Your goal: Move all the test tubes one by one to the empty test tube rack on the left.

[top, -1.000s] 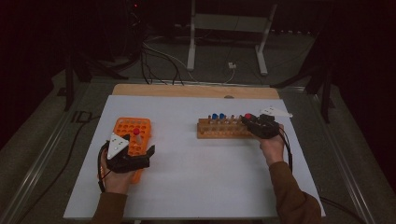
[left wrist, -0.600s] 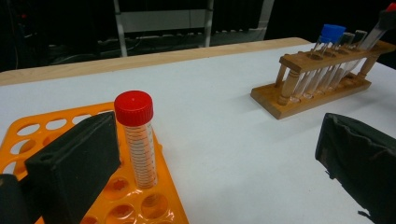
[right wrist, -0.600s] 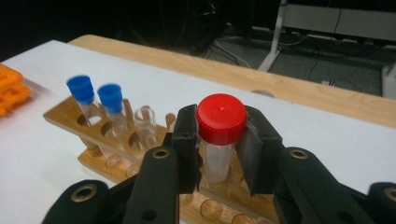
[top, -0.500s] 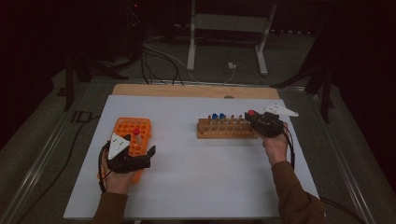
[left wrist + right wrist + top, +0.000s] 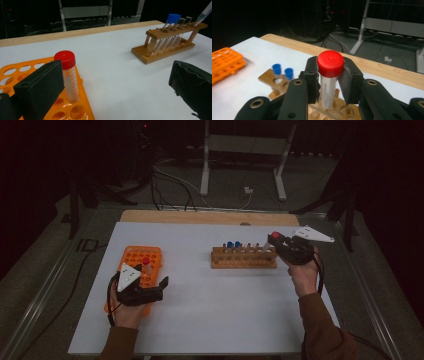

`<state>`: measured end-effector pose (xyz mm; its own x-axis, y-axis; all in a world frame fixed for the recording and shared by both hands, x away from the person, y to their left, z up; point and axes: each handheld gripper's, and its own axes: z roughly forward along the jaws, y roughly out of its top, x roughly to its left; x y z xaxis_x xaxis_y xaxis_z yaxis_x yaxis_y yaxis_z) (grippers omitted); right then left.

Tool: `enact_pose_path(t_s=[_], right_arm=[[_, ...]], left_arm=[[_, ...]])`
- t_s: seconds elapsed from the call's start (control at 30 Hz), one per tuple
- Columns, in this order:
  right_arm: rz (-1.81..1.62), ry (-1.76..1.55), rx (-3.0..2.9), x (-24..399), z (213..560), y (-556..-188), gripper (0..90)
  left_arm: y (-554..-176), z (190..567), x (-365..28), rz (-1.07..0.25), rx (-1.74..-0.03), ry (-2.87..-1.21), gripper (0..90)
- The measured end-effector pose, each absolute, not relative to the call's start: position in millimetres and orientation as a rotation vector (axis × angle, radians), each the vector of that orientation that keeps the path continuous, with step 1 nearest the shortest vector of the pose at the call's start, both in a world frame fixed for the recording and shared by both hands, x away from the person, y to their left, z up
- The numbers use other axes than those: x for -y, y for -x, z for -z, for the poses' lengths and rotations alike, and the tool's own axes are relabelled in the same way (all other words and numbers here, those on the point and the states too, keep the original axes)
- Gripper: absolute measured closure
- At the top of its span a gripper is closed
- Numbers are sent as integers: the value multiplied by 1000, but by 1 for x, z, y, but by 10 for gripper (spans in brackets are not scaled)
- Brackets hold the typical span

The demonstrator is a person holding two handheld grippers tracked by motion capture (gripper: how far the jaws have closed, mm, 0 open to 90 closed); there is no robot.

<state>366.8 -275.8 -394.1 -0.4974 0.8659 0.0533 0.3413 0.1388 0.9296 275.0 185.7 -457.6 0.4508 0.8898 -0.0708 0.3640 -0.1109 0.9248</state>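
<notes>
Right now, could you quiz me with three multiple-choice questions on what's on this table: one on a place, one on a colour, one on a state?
1. Where does the red-capped tube near the left gripper stand?
A. in the orange rack
B. in the wooden rack
C. flat on the table

2. What colour are the two caps in the wooden rack?
A. green
B. blue
C. yellow

3. What is the right gripper doing?
A. hanging open, holding nothing
B. gripping a blue cap
C. clamping a red-capped tube

Answers: 1 A, the tube sits upright in an orange hole. 2 B, both caps show blue. 3 C, its fingers press either side of the tube under the red cap.
</notes>
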Motion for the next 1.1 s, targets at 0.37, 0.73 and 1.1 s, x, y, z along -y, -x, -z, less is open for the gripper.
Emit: enact_pose_path(t_s=[0.37, 0.73, 1.1], right_arm=[[-1412, -1094, -1993, 261, 395, -349, 703], [-1459, -1026, -2109, 230, 399, -335, 703], [-1499, -942, -2240, 188, 411, -325, 702]], left_arm=[[-267, 461, -161, -619, -1009, -1750, 7], [-271, 464, -122, -572, -919, -1825, 15], [-281, 458, -89, -526, -864, -1824, 48]])
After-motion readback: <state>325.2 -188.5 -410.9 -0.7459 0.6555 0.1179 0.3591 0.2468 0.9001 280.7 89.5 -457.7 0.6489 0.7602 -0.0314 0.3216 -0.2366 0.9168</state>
